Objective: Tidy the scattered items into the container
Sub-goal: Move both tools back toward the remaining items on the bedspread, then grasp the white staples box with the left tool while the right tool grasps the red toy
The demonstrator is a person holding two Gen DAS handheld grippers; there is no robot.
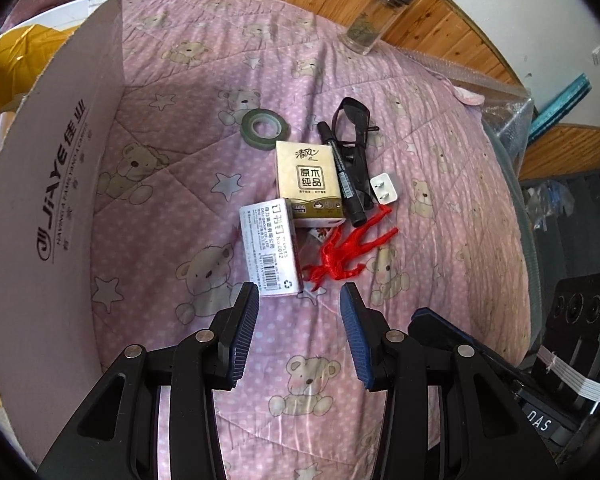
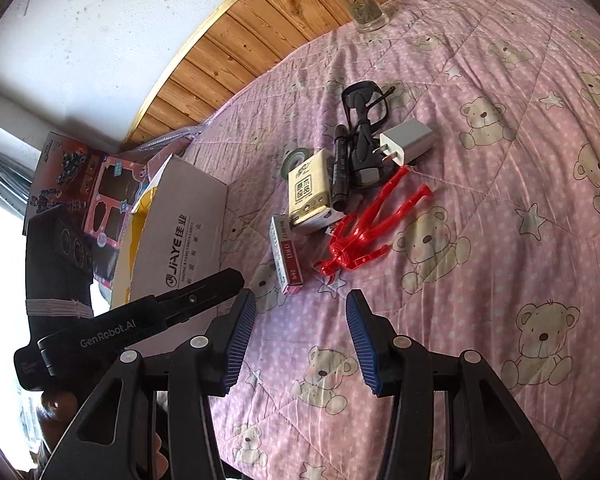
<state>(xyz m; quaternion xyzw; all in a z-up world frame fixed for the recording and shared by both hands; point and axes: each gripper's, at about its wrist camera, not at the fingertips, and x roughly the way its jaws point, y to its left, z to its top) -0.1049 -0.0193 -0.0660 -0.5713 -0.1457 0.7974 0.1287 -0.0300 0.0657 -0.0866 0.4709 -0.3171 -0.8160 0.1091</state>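
Scattered on a pink bear-print quilt (image 1: 172,184) lie a white staple box (image 1: 270,250), a beige tissue pack (image 1: 308,184), a green tape roll (image 1: 265,125), a black marker (image 1: 342,180), black glasses (image 1: 354,128), a white charger plug (image 1: 383,190) and a red plastic figure (image 1: 346,254). The cardboard box (image 1: 60,184) stands open at the left. My left gripper (image 1: 299,300) hovers open just short of the staple box and figure, nothing between its fingers. My right gripper (image 2: 300,304) is open too, near the staple box (image 2: 286,256) and red figure (image 2: 364,228).
A glass bottle (image 1: 374,16) with a metal lid stands at the quilt's far edge by a wooden wall panel (image 2: 260,36). A colourful toy package (image 2: 96,188) lies beyond the cardboard box (image 2: 180,232). The left gripper's body (image 2: 132,328) crosses the right wrist view's lower left.
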